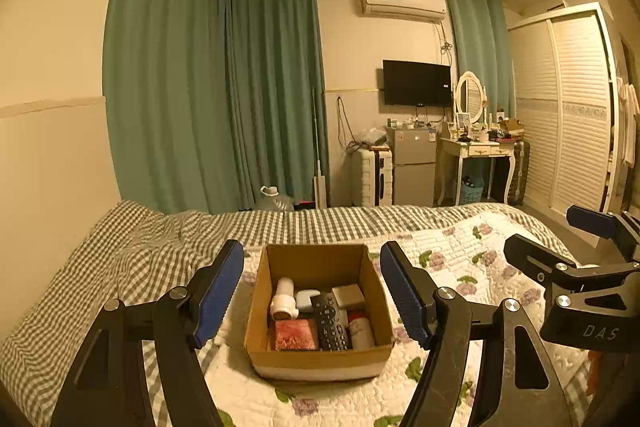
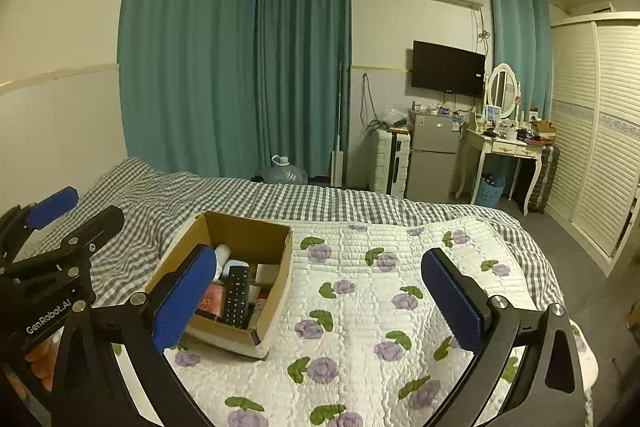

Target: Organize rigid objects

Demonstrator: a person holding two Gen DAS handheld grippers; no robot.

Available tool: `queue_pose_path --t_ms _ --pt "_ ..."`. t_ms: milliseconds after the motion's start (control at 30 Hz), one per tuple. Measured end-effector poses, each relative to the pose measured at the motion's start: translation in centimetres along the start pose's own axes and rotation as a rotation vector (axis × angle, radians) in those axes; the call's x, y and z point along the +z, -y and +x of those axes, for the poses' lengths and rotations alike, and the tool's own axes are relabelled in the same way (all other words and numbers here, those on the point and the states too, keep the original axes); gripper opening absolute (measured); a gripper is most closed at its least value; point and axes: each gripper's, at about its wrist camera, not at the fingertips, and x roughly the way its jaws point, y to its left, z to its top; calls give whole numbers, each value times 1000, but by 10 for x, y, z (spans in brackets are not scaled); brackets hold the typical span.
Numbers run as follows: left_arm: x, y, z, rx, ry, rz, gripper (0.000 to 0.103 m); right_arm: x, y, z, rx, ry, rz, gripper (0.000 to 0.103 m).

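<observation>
An open cardboard box (image 1: 316,357) stands on the bed's flowered quilt (image 2: 380,287). Inside lie a black remote control (image 1: 329,323), a white bottle (image 1: 283,299), a pale blue case (image 1: 307,299), a red patterned block (image 1: 296,335), a beige block (image 1: 349,295) and a red-capped white bottle (image 1: 360,331). My left gripper (image 1: 312,295) is open and empty, its blue pads on either side of the box. My right gripper (image 2: 320,303) is open and empty, above the quilt right of the box (image 2: 236,337); the remote (image 2: 237,297) shows there too.
A grey checked sheet (image 1: 120,259) covers the bed's far and left parts. Beyond the bed stand a water jug (image 2: 286,169), a white suitcase (image 2: 390,163), a small fridge (image 2: 434,155), a dressing table (image 2: 504,147) and a wardrobe (image 2: 600,131). Green curtains (image 2: 220,67) hang behind.
</observation>
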Motion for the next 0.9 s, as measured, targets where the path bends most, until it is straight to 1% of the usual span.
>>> queue_pose_path --t_ms 67,100,200,500,733,800,900 --pt "-7 2 -1 -19 -14 13 74 -8 0 0 -7 -10 12 103" --pt "-10 2 -1 -15 -20 20 74 -11 0 0 -2 -13 19 103" --pt "-16 0 3 -23 -44 7 74 -17 1 0 -13 -18 27 103" --pt "-26 -5 6 -34 -75 -14 74 -25 2 7 -16 -48 38 103" --pt "-31 -4 9 -42 -92 -5 74 -30 2 15 -17 -72 52 103" --pt "-32 -4 10 -56 -106 -5 74 -32 3 18 -22 -84 54 103" --pt "-32 -5 10 -56 -104 -7 74 -34 4 22 -24 -107 58 103"
